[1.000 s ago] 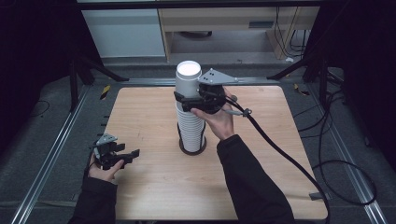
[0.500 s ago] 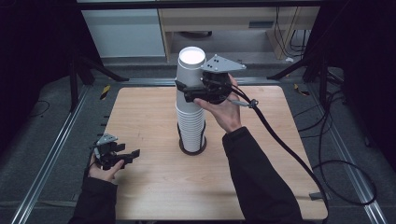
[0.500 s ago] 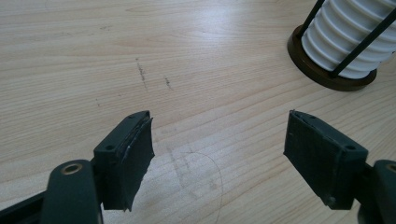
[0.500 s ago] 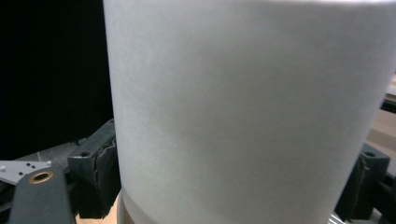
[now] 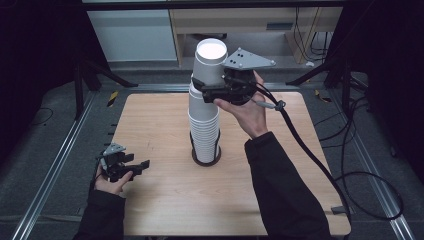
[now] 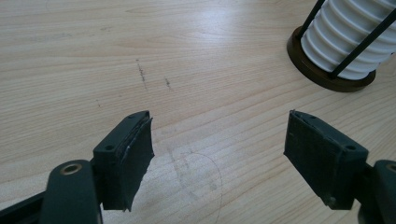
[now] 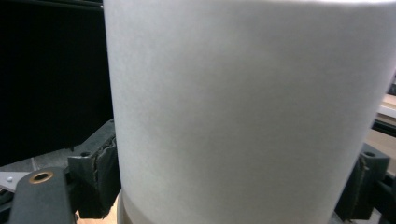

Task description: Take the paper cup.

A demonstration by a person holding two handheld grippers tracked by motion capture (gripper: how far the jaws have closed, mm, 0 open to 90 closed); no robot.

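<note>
Gripping the topmost white paper cup (image 5: 210, 64) around its side wall, the right gripper (image 5: 212, 89) is holding it at the top of the tall stack of white paper cups (image 5: 204, 127), its two black jaws pressing on opposite sides of the cup just under the open rim. In the right gripper view the cup's pale wall (image 7: 243, 107) is standing upright between the jaws, one at each lower corner, with the rim of the next cup peeking out just below. From above, the held cup is tilting a little away from the line of the stack while its lower part is sitting at the top of the cups beneath it; whether it is touching them cannot be told.

The stack is standing upright in a round dark brown holder with thin black upright rods (image 5: 205, 156), near the middle of the light wooden table (image 5: 160, 200). The grey three-cornered plate and the black cable are trailing from the right gripper across the person's dark sleeve (image 5: 280, 190).

The left gripper (image 5: 142, 164) is resting low at the near left part of the table, well apart from the stack. Its jaws are standing moderately apart with nothing between them, only bare wood grain showing in the gap, and the base of the holder (image 6: 327, 77) is lying off to the upper right in the left gripper view.
</note>
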